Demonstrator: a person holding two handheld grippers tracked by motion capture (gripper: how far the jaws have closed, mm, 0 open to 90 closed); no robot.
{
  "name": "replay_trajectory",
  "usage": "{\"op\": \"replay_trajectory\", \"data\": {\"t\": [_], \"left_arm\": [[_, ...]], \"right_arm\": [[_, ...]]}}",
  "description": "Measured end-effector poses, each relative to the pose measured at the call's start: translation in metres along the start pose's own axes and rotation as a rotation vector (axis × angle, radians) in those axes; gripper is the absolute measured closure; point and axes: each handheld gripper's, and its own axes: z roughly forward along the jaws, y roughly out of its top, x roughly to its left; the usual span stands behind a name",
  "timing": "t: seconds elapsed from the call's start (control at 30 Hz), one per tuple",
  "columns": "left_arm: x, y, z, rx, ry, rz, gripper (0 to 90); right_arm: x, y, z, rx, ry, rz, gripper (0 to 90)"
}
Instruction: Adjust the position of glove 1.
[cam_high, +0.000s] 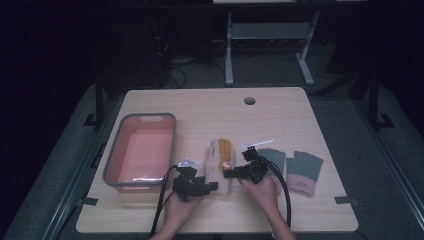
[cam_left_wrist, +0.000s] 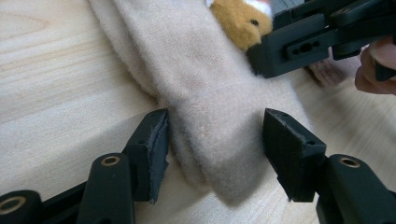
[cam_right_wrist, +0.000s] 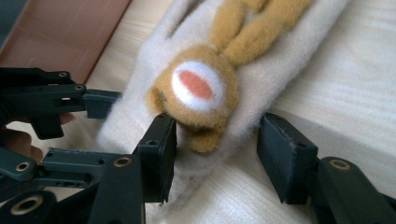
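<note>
Straddling beige glove ends: left gripper, right gripper.

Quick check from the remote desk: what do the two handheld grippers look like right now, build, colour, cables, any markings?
Both the left gripper and right gripper are matte black with two blocky jaws, brass-coloured pivot rivets and dark pads. Black cables trail from each toward the person. The left one carries a grey three-cornered plate. Forearms look bare, no sleeves visible.

Fuzzy beige fleece mitten with a plush bear, matt black plastic pads, pale smooth wood-grain table, glossy pink plastic bin
</note>
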Motion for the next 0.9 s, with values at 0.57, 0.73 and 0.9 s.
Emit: {"op": "replay_trajectory", "data": {"t": [0.57, 0.73, 0.9], "left_arm": [[0.006, 0.008, 0.003, 0.039, -0.046, -0.009, 50.8], [0.010, 0.009, 0.005, 0.043, -0.075, -0.030, 54.8], [0.011, 0.009, 0.005, 0.038, -0.086, -0.049, 56.3]], "right_arm": [[0.004, 0.001, 0.011, -0.001, 0.034, 0.074, 63.7], [0.005, 0.000, 0.014, -0.006, 0.039, 0.122, 68.5], [0.008, -0.001, 0.016, -0.020, 0.021, 0.107, 73.3]]}}
